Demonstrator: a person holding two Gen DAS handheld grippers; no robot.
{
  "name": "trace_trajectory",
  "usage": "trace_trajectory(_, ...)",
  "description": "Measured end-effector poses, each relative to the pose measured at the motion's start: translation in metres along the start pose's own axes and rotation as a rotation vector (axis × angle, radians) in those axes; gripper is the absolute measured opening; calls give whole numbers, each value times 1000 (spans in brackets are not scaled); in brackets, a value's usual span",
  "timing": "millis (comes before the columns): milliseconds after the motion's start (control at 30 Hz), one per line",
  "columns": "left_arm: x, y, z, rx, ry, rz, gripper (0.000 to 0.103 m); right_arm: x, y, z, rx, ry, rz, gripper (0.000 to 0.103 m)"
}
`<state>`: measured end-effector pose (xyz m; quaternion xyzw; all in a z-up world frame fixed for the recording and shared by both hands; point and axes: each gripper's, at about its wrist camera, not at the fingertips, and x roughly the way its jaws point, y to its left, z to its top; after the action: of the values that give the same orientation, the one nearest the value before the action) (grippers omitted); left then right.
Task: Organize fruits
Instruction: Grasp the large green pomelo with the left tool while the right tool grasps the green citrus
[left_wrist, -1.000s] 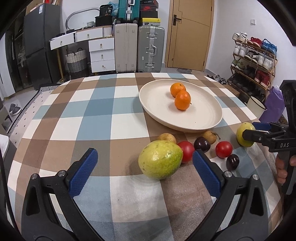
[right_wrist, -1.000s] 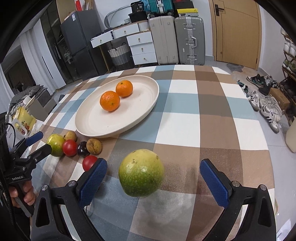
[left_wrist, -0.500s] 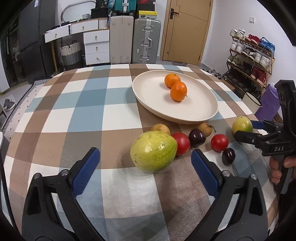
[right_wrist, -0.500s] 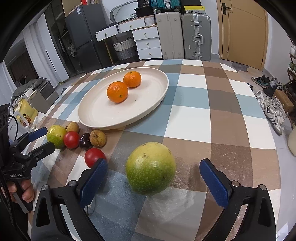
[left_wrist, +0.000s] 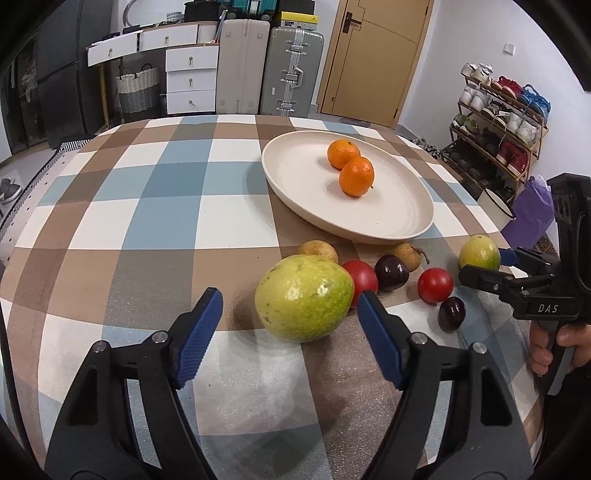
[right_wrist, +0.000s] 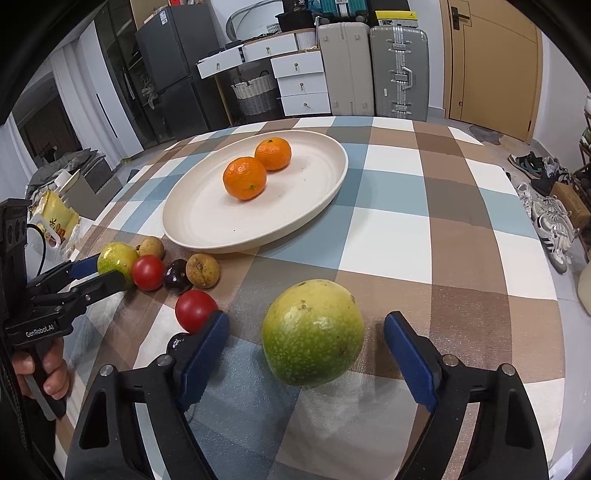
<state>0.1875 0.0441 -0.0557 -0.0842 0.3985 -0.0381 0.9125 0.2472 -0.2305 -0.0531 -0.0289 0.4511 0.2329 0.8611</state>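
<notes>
- Step in hand, as judged: each tool is set to take one large green fruit for the plate (left_wrist: 388, 218).
- Left gripper (left_wrist: 288, 295): not yet gripping. Its jaws have just been closing, with the left green fruit (left_wrist: 303, 297) between them. A gap shows at the left pad, and the right pad stands just beside the skin.
- Right gripper (right_wrist: 306, 317): likewise unclenched. Its jaws have just been closing around the right green fruit (right_wrist: 314, 332), with clear space on both sides.
- Location: both green fruits rest on the table, on the checked cloth (left_wrist: 147, 206) toward its near edge. The plate lies beyond them, nearer the middle.
- Recommendation: centre each fruit between the pads and seat them at its widest girth. Close gently, because the rounded skin could squirt forward under an off-centre pinch.
- Hazard: a red tomato (right_wrist: 195, 310) and a dark plum (right_wrist: 177, 343) lie close to the right gripper's left finger and could be nudged.
- Materials: the green fruits are ovoid, speckled and slightly glossy, and likely firm.
- The pads are blue and ribbed, on black plastic arms.
- The plate is matte cream, shallow and oval, and holds two dimpled oranges (left_wrist: 356, 175).
- The cloth looks soft.
</notes>
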Motion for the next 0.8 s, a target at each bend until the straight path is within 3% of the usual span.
trace_trajectory(100,2,1,1,-20,1,-24,65,-1,2,-1,-7,1,10,86)
trace_trajectory(200,3,1,1,-24,4,-40,52,-1,4,-1,-14,0,13,85)
trace_trajectory(667,-7,3,-2,-36,-37,-31,52,-5,-3,0,1,2,32,79)
trace_trajectory(800,-8,3,-1,-38,-41,-30,52,-2,-3,-2,-9,19,21,69)
